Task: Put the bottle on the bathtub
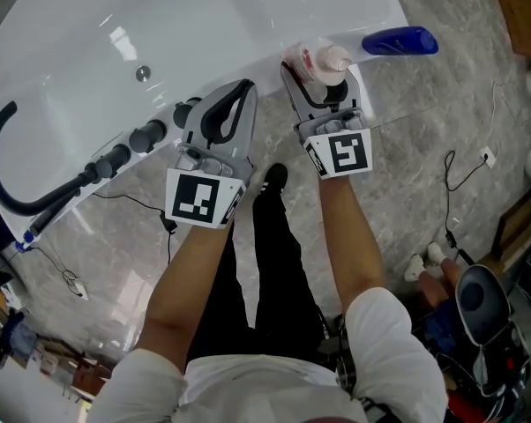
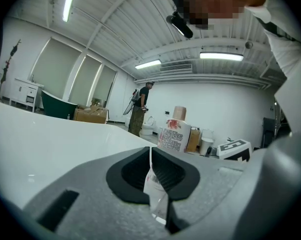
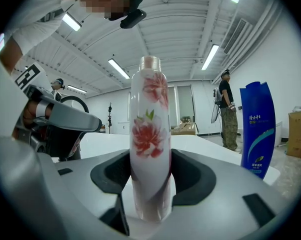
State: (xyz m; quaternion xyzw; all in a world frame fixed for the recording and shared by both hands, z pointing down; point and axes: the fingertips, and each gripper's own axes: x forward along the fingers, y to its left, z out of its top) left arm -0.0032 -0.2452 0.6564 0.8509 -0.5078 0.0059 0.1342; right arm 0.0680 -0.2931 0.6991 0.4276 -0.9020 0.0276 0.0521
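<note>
While left fingers [image 2: 128,176] meet, right fingers [image 3: 195,176] clamp the bottle [image 3: 150,134] at bathtub [image 1: 204,33] edge.

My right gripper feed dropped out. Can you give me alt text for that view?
The right gripper has its jaws shut on an upright white bottle with red flowers, which fills the centre. A blue bottle stands at the right on the white bathtub behind.

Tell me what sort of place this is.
Probably a bathroom-fixture showroom or warehouse, not a home bathroom. The white bathtub stands on an open stone-look floor. A green tub with cardboard boxes beside it and what looks like a toilet sit across a large hall.
</note>
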